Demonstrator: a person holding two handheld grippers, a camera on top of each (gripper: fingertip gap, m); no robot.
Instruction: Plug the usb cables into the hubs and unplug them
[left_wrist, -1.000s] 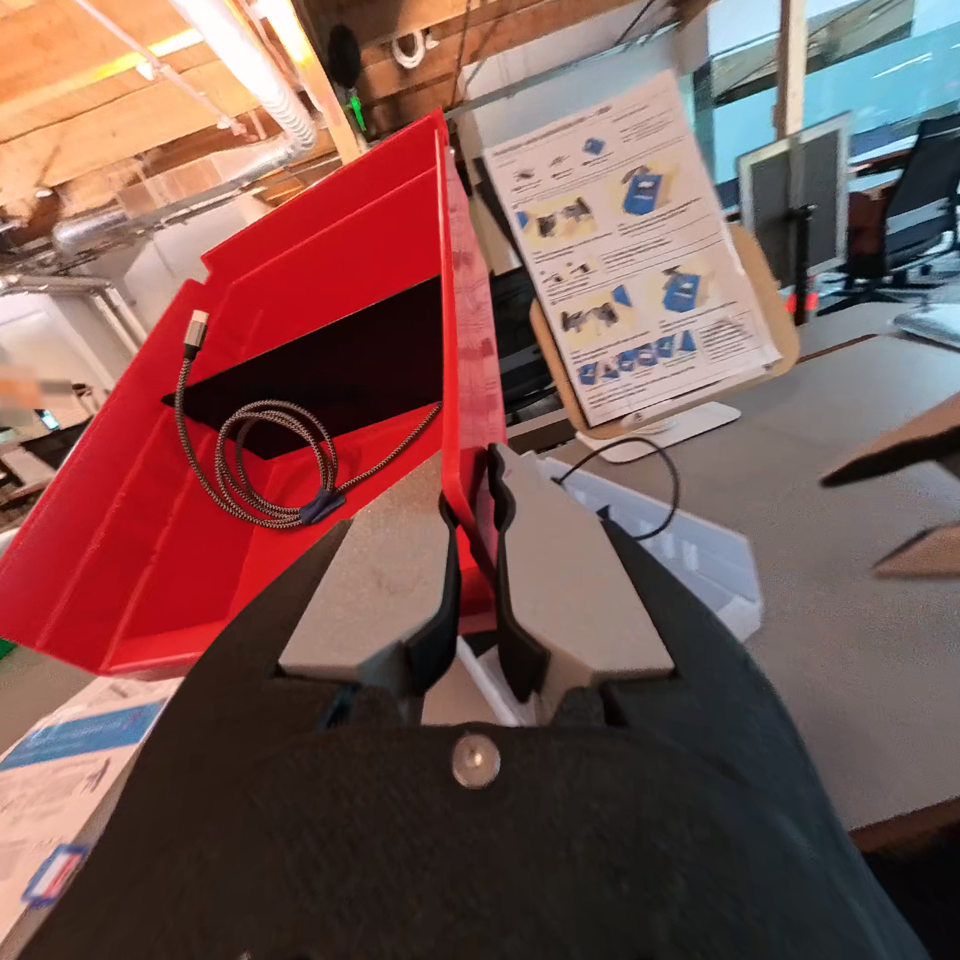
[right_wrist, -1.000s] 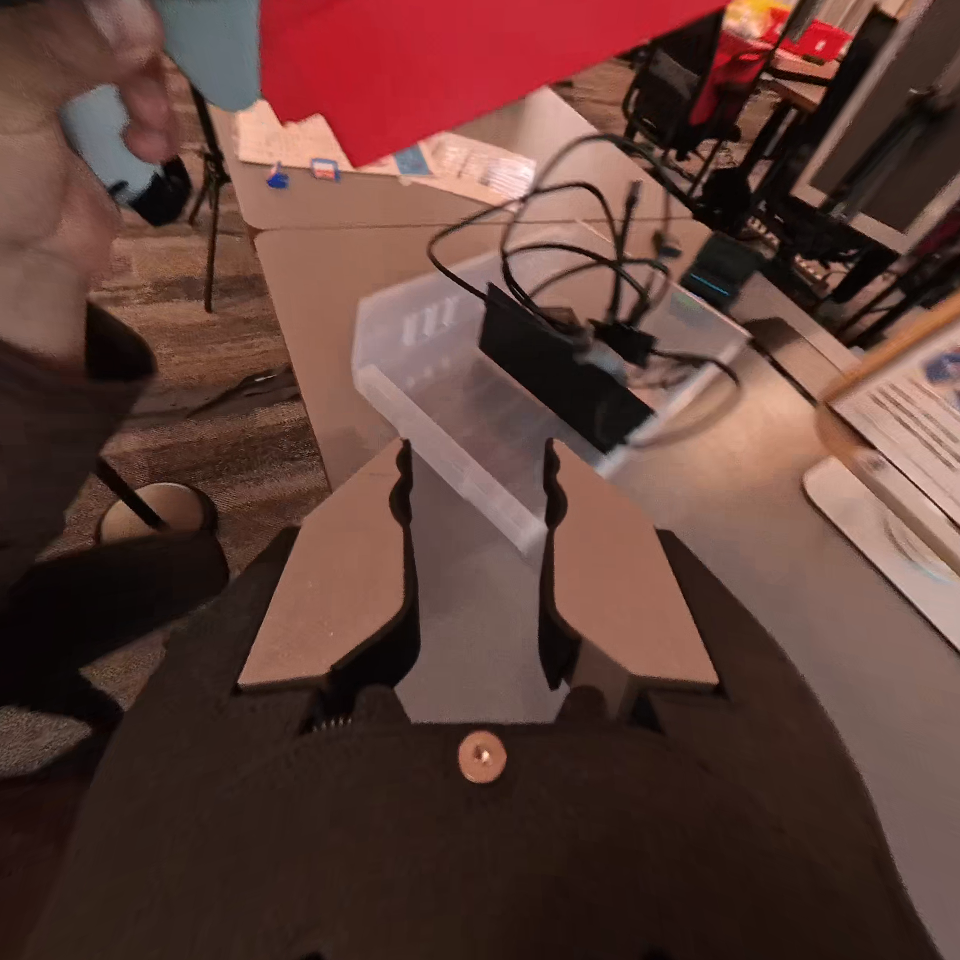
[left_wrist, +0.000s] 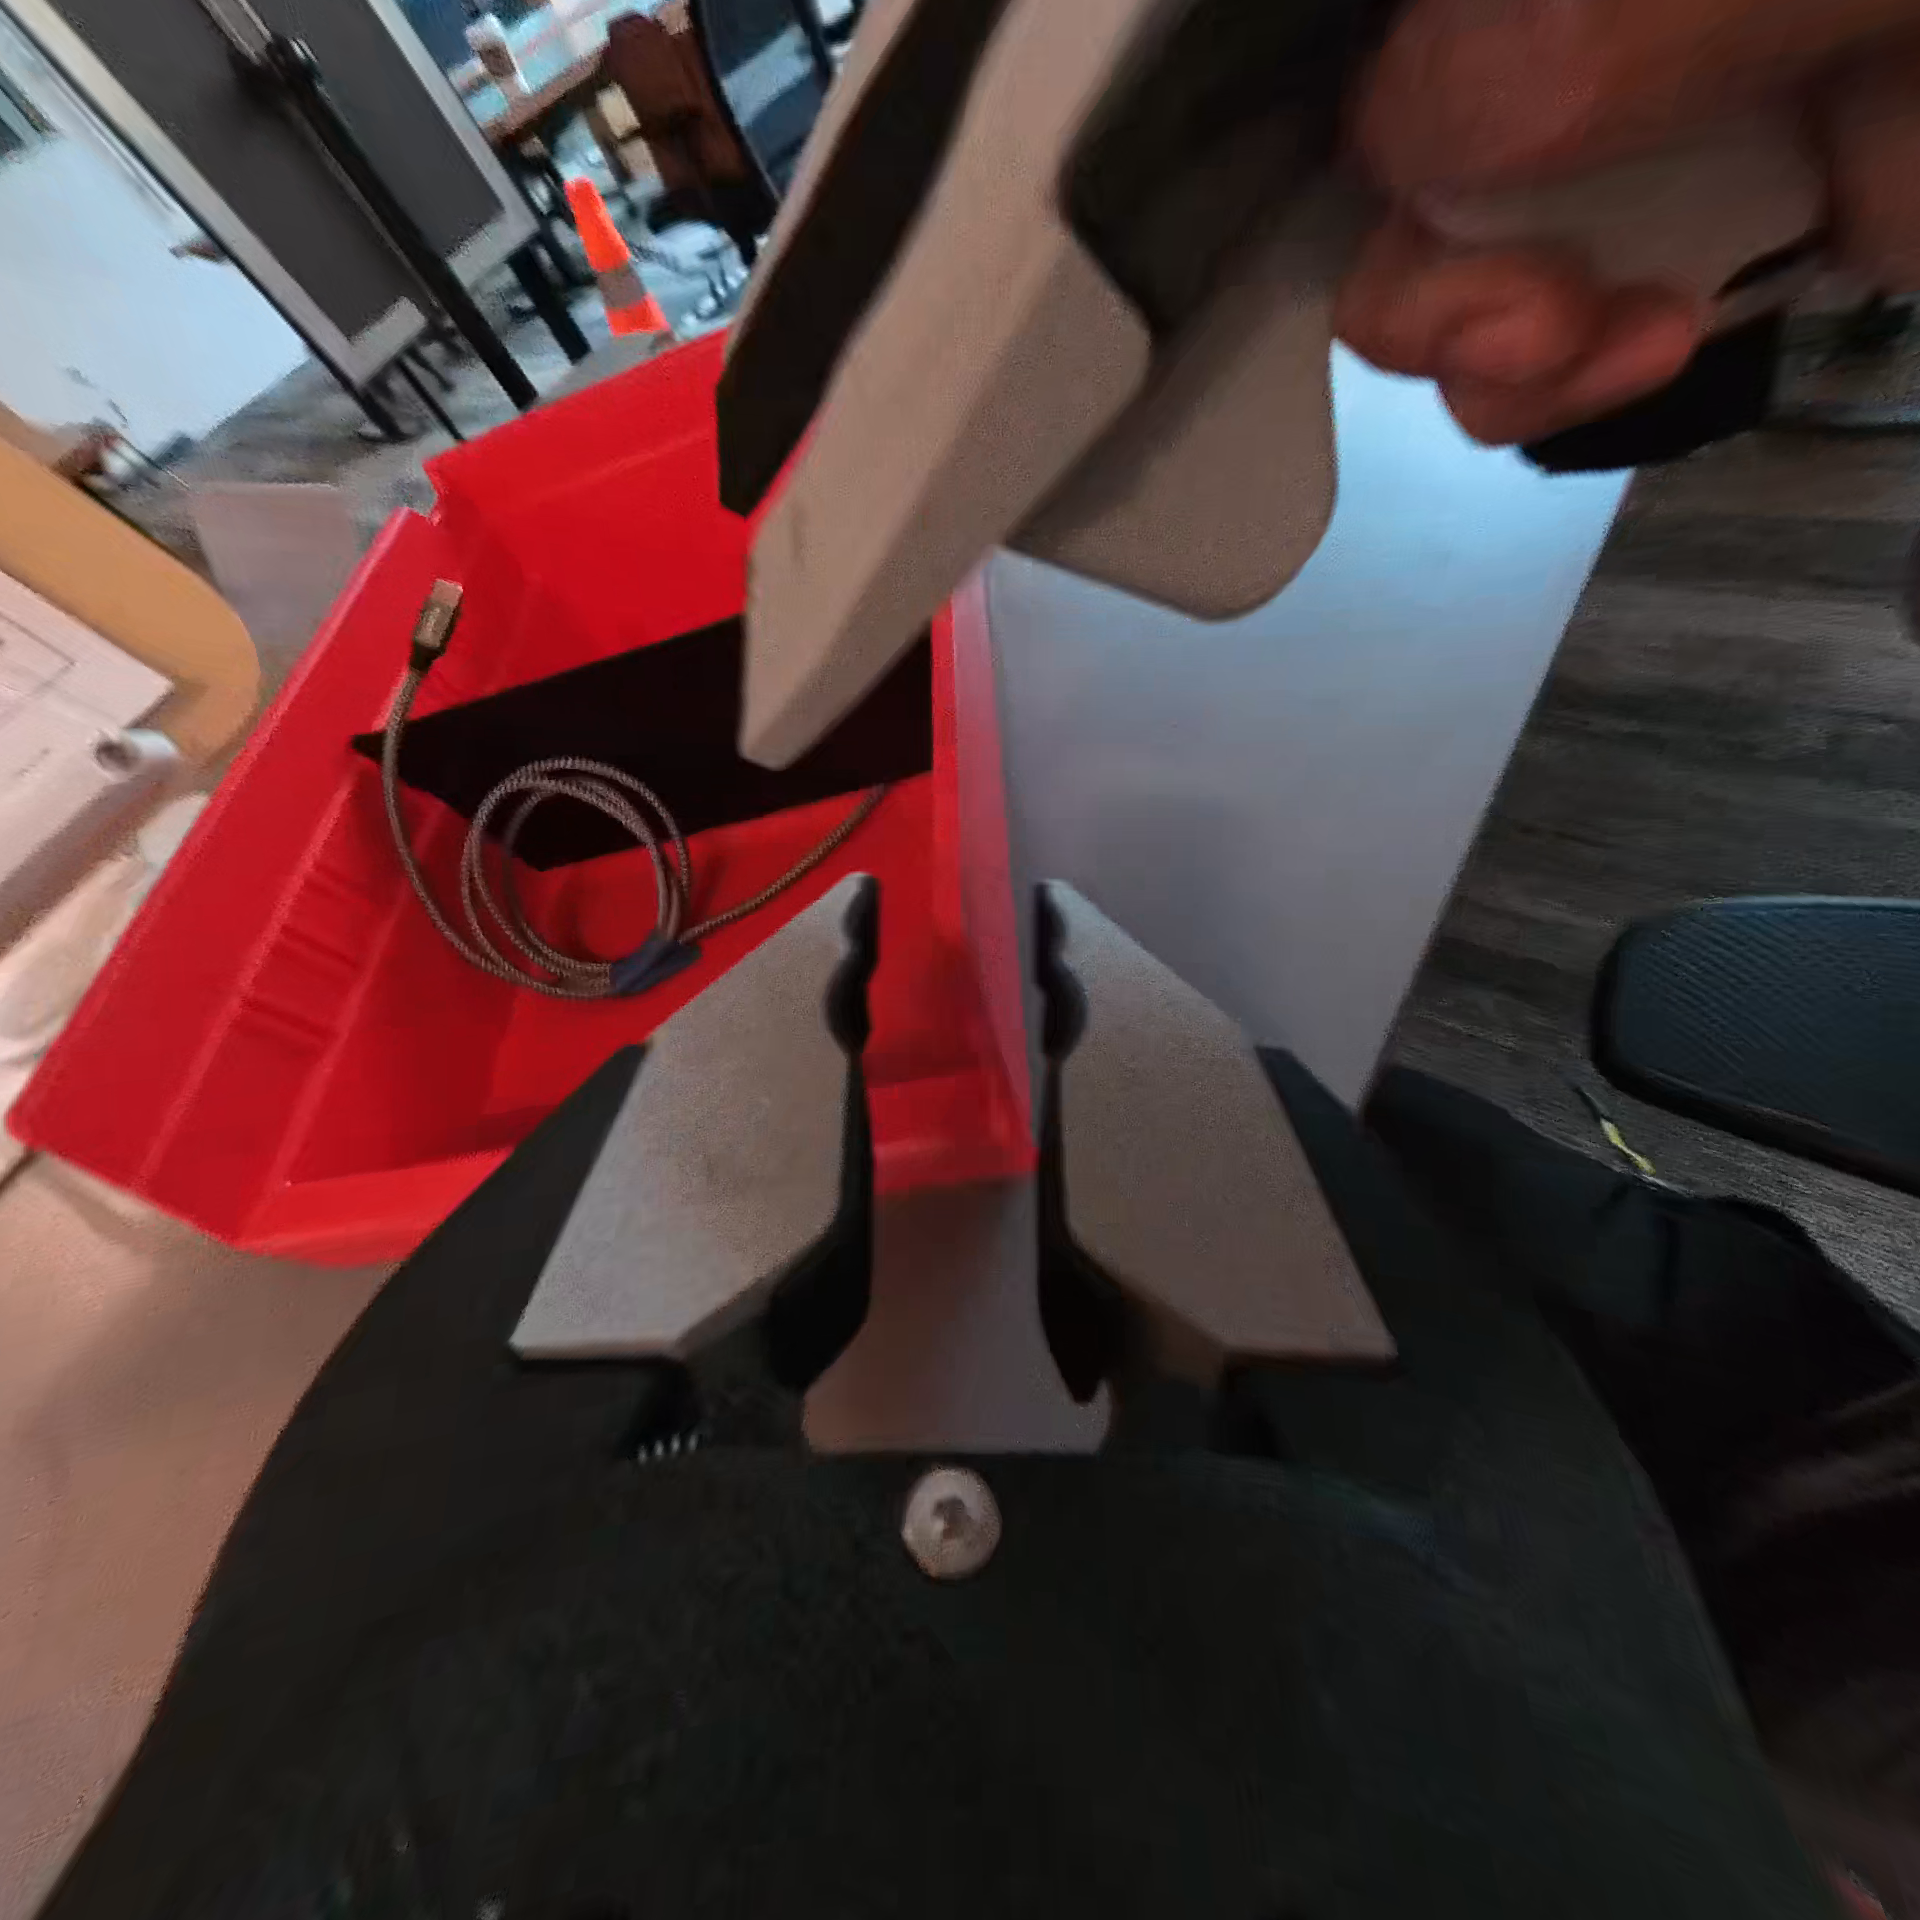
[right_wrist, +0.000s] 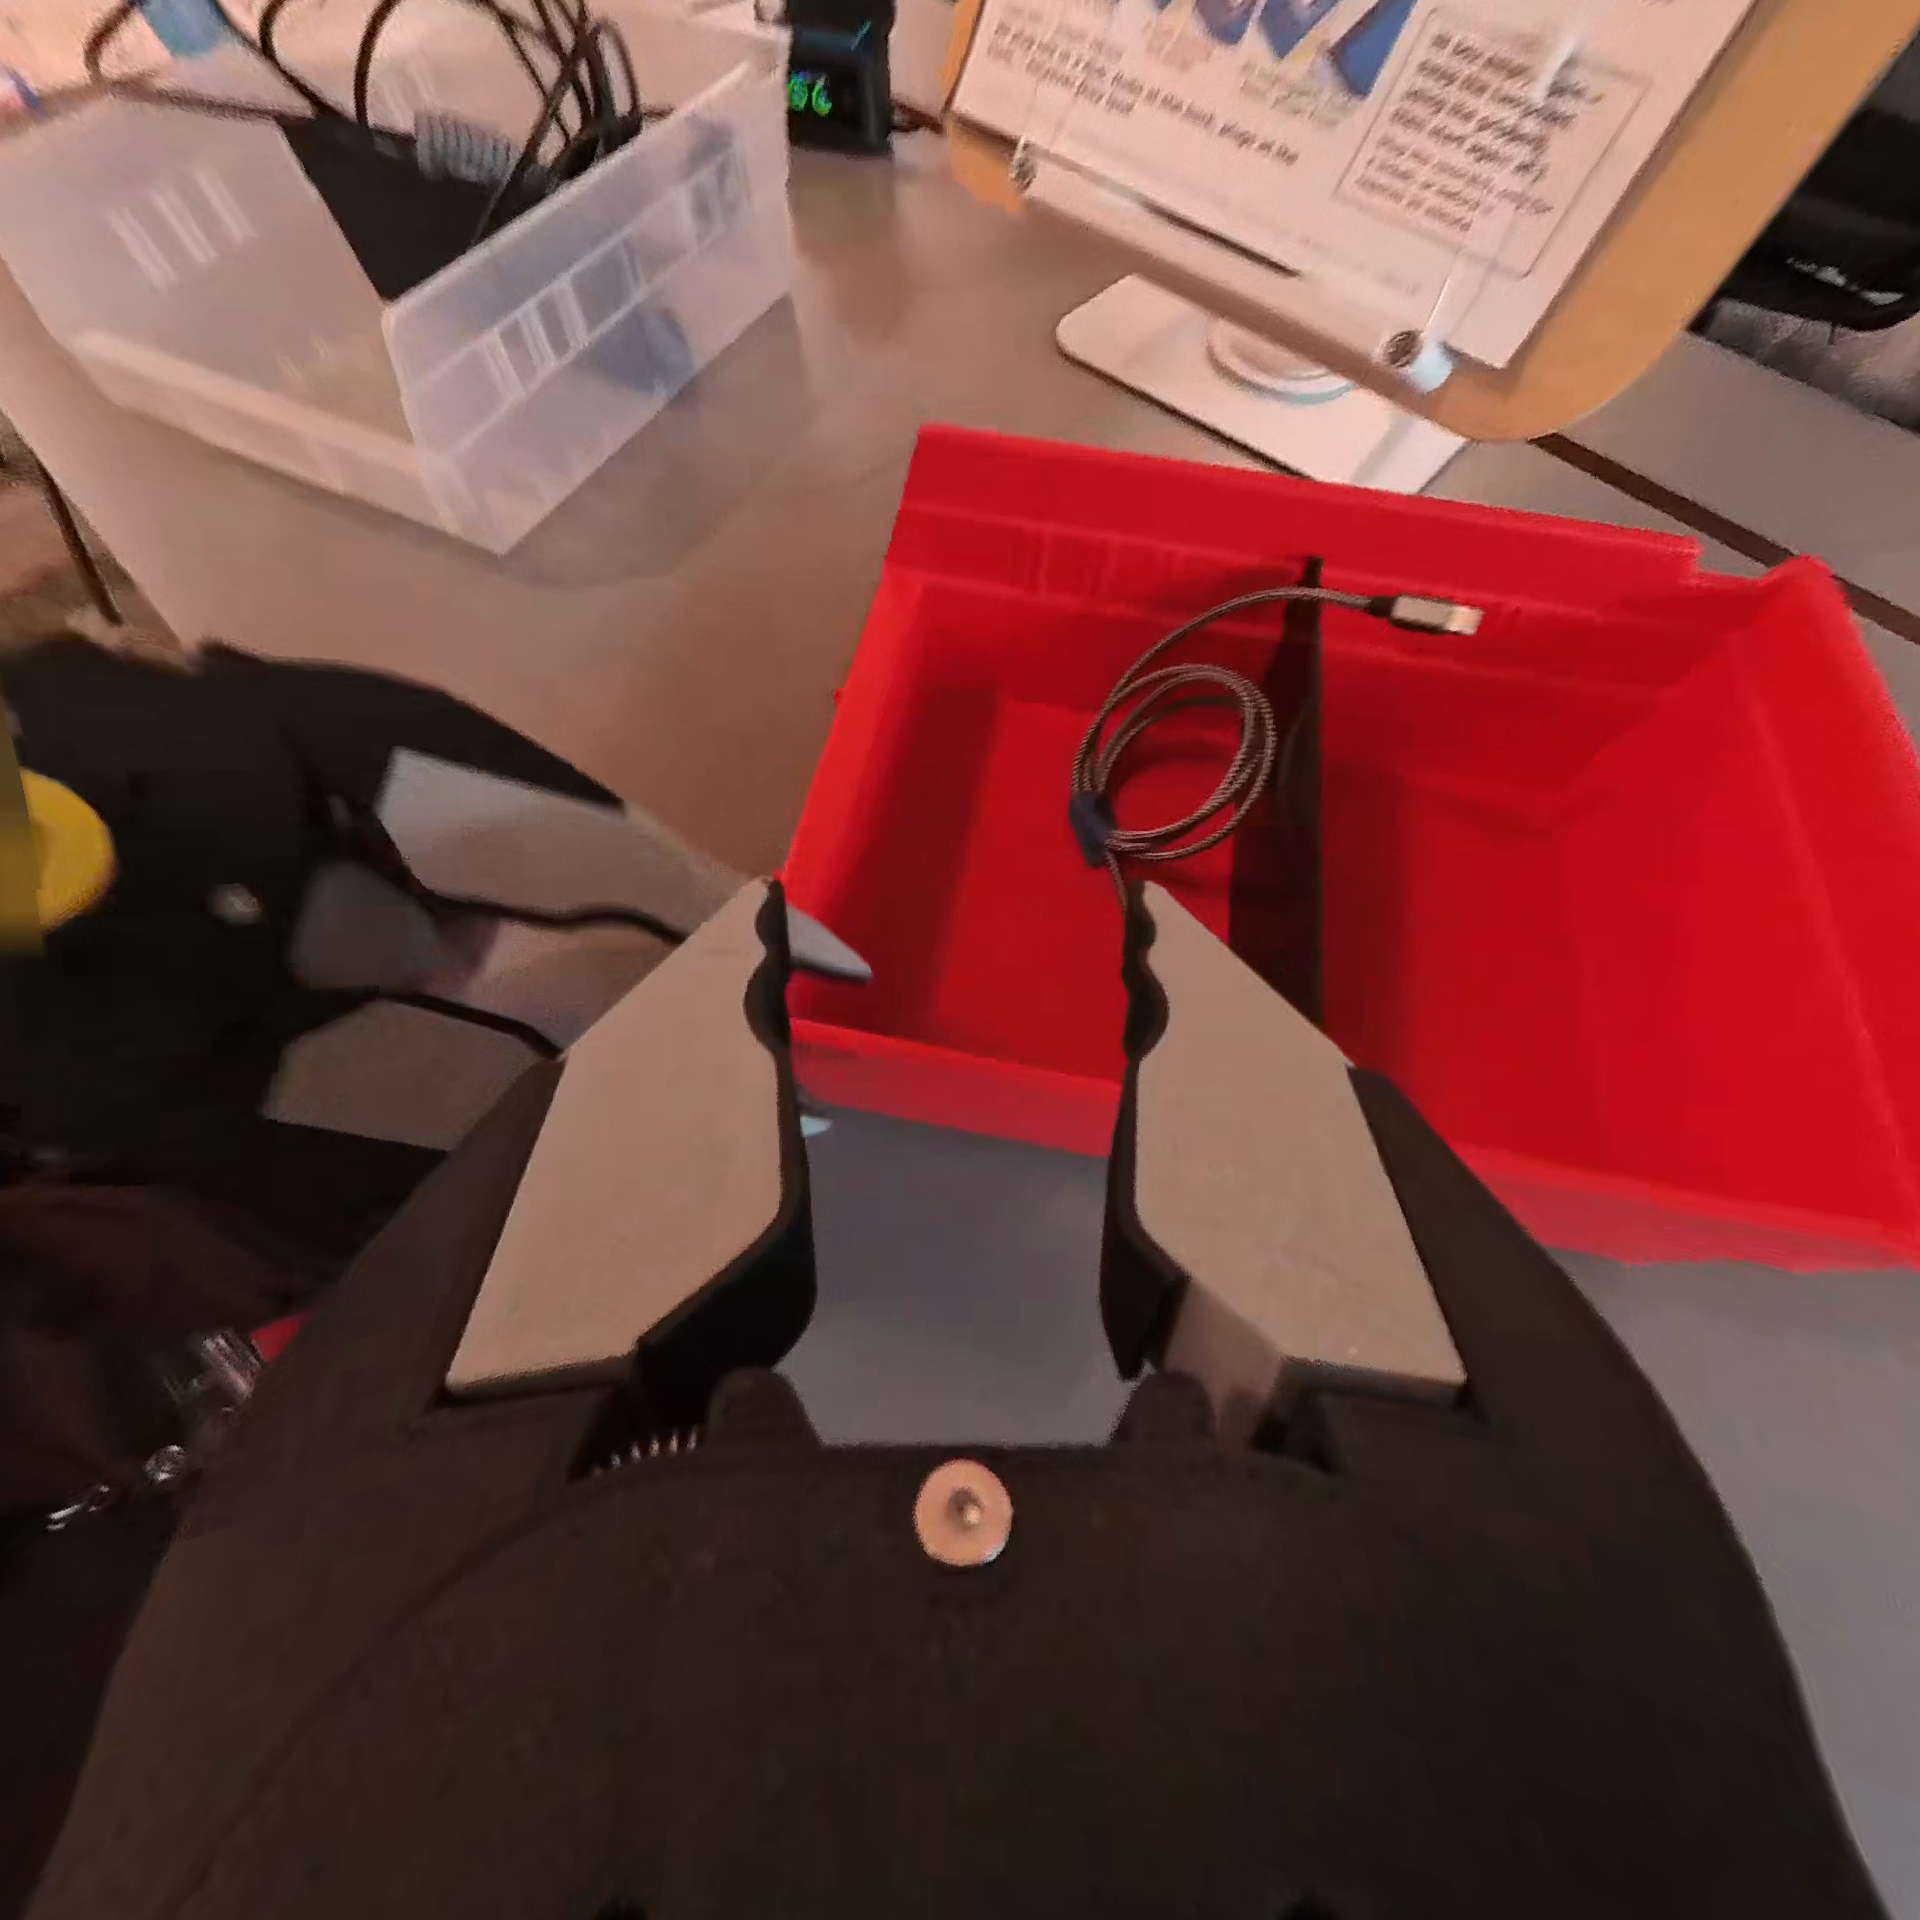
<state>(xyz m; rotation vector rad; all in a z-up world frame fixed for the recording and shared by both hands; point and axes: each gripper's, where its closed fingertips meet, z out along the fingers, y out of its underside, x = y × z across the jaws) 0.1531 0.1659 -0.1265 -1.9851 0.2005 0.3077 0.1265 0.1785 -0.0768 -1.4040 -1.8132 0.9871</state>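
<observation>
A red bin rests on the table and holds a coiled braided USB cable lying across a black divider. My left gripper is open, its jaws either side of the bin's right wall. My right gripper, held by a hand, hangs over the bin. In the right wrist view my right gripper is open and empty above the red bin's near wall, with the cable just beyond it. A black hub with black cables sits in a clear bin at the far left.
An instruction sheet on a white stand is behind the red bin. A small display with green digits is beside the clear bin. A black chair is off the table's right edge. The left gripper's fingertip shows at the bin's corner. Across from one pair of fingers to the other is roughly 6 cm.
The red bin was held tilted in the air by my shut left gripper; it now sits on the table and that gripper has opened. My right gripper has moved over the bin.
</observation>
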